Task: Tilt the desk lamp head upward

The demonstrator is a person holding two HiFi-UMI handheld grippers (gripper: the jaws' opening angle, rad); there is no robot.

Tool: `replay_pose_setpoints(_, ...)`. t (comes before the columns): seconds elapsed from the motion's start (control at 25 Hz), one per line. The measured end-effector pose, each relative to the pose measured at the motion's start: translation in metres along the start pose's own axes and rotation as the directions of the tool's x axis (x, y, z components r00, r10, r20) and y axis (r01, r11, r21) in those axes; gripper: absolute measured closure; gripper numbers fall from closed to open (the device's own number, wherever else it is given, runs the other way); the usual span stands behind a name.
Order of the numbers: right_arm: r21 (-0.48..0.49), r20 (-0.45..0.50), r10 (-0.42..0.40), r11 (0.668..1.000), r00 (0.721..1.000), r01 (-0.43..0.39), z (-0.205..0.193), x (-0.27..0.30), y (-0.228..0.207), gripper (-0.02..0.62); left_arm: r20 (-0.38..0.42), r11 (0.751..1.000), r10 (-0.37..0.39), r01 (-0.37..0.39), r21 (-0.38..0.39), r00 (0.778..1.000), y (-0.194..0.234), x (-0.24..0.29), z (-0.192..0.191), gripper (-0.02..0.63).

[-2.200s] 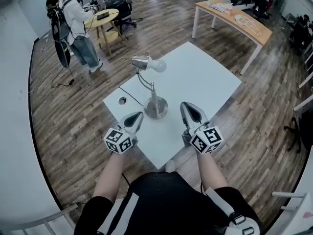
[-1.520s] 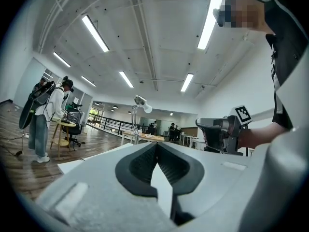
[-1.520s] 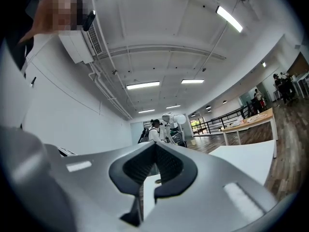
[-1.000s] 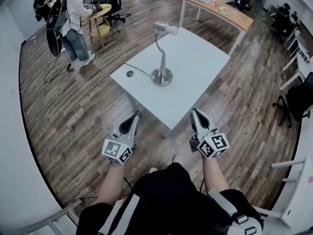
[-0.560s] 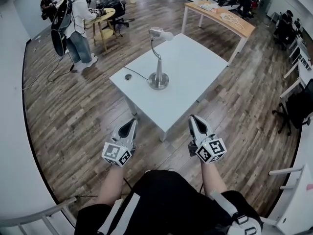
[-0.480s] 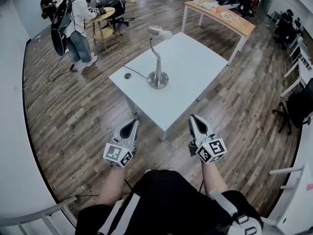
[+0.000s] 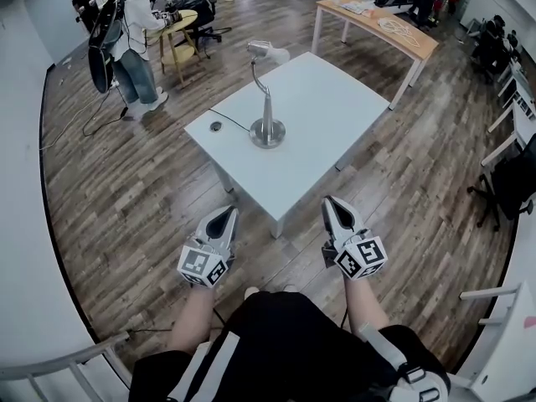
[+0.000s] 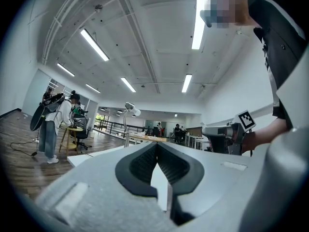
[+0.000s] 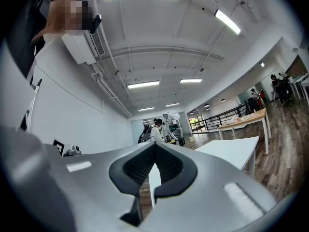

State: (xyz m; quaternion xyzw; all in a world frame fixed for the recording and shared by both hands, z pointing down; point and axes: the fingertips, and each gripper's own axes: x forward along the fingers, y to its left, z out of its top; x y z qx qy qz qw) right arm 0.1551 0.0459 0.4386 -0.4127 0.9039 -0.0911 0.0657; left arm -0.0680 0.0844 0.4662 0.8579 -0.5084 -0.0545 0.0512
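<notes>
The silver desk lamp (image 7: 267, 131) stands on the white table (image 7: 335, 107), near its left side. Its curved neck carries the head (image 7: 261, 51), whose white bulb points right. In the left gripper view the lamp (image 8: 129, 109) shows small and far off. It is just as distant in the right gripper view, where the lamp (image 9: 171, 117) stands before a person. My left gripper (image 7: 224, 214) and right gripper (image 7: 334, 204) are both shut and hold nothing. They hang over the wooden floor, short of the table's near corner and well away from the lamp.
A cable hole (image 7: 216, 126) and a thin cord lie left of the lamp's base. A person with a backpack (image 7: 126, 32) stands at the back left by a round yellow table (image 7: 182, 25). A wooden desk (image 7: 381, 22) is at the back right and a dark chair (image 7: 511, 182) at the right.
I have backed away from the table: the grippers hung over its near edge at first and now sit over the floor. The lamp looks unchanged and both grippers stay shut.
</notes>
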Motion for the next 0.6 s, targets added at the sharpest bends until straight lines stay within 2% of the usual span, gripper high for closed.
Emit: replay_pose_setpoints(0.6,0.002,-0.010,0.015,1.000,1.000,-0.015,0.001,0.010,-0.003,0.592,-0.006,1.000,-0.007,0.007,-0.019,1.000,0.002,0.003,0.002,0.604)
